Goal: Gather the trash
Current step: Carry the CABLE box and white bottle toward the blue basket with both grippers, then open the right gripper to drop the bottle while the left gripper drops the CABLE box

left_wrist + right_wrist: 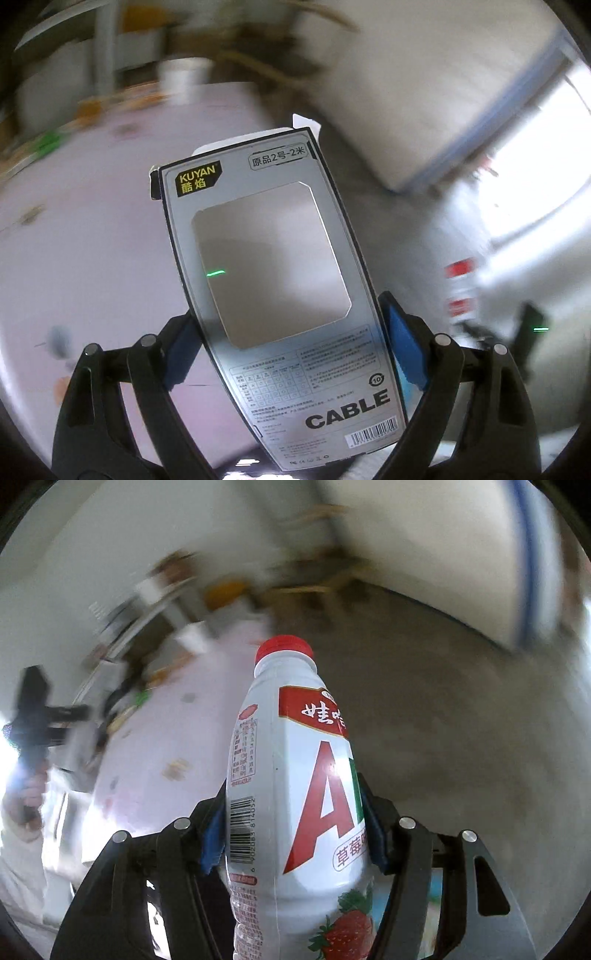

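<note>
The cable box [273, 280], a flat grey carton printed with "KUYAN" at its top and "CABLE" near its bottom, stood upright between the blue pads [400, 347] of the left gripper [291, 343]. The pads pressed on its two long edges, so the claw was clenched on it with the jaws set wide. A clear window in the carton's face showed a pale, bare interior. White flaps stuck out past its far end.

The second piece of trash, a white strawberry-milk bottle [295, 794] with a red cap [284, 648], sat in the right gripper [291, 830], whose blue pads [212, 842] clamped the bottle's body at the barcode on one side and the big red letter on the other. The cap pointed away from the camera.

Beyond both, blurred, lay a pale pink surface [74, 258] scattered with small bits, a grey floor [461, 738], and a white panel with a blue edge [424, 92]. At the left edge of the right wrist view, a hand [22, 805] in a pale sleeve held a dark gripper handle.
</note>
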`<state>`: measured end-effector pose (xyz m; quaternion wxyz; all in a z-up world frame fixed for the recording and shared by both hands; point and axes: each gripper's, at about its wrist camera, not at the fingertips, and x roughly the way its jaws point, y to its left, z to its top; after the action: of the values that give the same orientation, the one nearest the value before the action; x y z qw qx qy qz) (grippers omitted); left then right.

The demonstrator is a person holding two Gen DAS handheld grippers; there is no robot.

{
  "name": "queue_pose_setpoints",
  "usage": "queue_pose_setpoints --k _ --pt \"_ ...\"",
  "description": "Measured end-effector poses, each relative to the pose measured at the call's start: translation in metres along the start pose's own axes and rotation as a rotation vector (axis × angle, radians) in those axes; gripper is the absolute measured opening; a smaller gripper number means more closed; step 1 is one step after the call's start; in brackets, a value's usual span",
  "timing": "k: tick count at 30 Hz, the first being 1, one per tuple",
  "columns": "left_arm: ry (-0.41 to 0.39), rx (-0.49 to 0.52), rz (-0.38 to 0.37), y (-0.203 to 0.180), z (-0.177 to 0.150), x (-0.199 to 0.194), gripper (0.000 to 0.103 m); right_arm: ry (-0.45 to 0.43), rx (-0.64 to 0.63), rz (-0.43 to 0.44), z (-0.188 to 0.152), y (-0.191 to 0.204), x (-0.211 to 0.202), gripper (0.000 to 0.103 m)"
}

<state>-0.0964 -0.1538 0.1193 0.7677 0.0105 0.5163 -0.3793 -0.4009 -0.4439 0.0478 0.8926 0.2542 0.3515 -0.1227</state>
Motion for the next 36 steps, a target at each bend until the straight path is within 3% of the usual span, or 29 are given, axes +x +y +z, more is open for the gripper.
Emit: queue_pose_setpoints --k 4,6,7,9,11,12,13,15,17,20,22,23,24,25,30,33,36 --pt "0.042 0.16 -0.124 -0.081 -0.017 0.023 0.085 0.15 0.155 -0.222 -0.097 -0.084 0.018 0.06" --pt "0.05 0.224 -0.137 -0.107 -0.023 0.031 0.085 0.282 0.211 -0.306 -0.152 -0.128 0.054 0.06" --pt "0.057 0.28 -0.134 -0.125 -0.03 0.037 0.085 0.306 0.247 -0.368 -0.175 -0.147 0.072 0.06" --pt "0.068 0.342 -0.122 -0.141 -0.038 0.05 0.085 0.327 0.335 -0.398 -0.209 -0.183 0.102 0.06" --pt "0.11 0.377 -0.15 -0.152 -0.046 0.067 0.085 0.458 0.42 -0.486 -0.239 -0.213 0.132 0.061" --pt "0.143 0.384 -0.166 -0.154 -0.052 0.078 0.085 0.577 0.446 -0.546 -0.254 -0.225 0.147 0.061" --pt "0.179 0.393 -0.177 -0.161 -0.057 0.088 0.086 0.623 0.452 -0.559 -0.26 -0.227 0.151 0.061" --pt "0.249 0.426 -0.177 -0.172 -0.066 0.12 0.086 0.592 0.399 -0.506 -0.263 -0.215 0.142 0.063" --pt "0.34 0.474 -0.156 -0.189 -0.089 0.158 0.086 0.547 0.36 -0.495 -0.26 -0.205 0.122 0.074" --pt "0.476 0.527 -0.129 -0.204 -0.129 0.226 0.086 0.465 0.368 -0.451 -0.259 -0.195 0.085 0.075" --pt "0.558 0.554 -0.102 -0.21 -0.16 0.266 0.086 0.428 0.402 -0.392 -0.261 -0.187 0.075 0.056" --pt "0.594 0.563 -0.096 -0.209 -0.17 0.285 0.086 0.45 0.417 -0.362 -0.267 -0.189 0.076 0.035" --pt "0.629 0.578 -0.079 -0.213 -0.182 0.303 0.085 0.47 0.42 -0.375 -0.27 -0.18 0.089 0.016" --pt "0.684 0.585 -0.059 -0.216 -0.198 0.33 0.085 0.499 0.432 -0.408 -0.278 -0.187 0.096 0.01" --pt "0.808 0.64 -0.017 -0.234 -0.255 0.402 0.085 0.528 0.554 -0.419 -0.31 -0.227 0.103 0.002" --pt "0.881 0.648 0.037 -0.247 -0.285 0.445 0.086 0.466 0.668 -0.355 -0.321 -0.241 0.079 0.003" --pt "0.886 0.613 0.098 -0.249 -0.3 0.472 0.087 0.407 0.646 -0.399 -0.312 -0.241 0.049 0.003"
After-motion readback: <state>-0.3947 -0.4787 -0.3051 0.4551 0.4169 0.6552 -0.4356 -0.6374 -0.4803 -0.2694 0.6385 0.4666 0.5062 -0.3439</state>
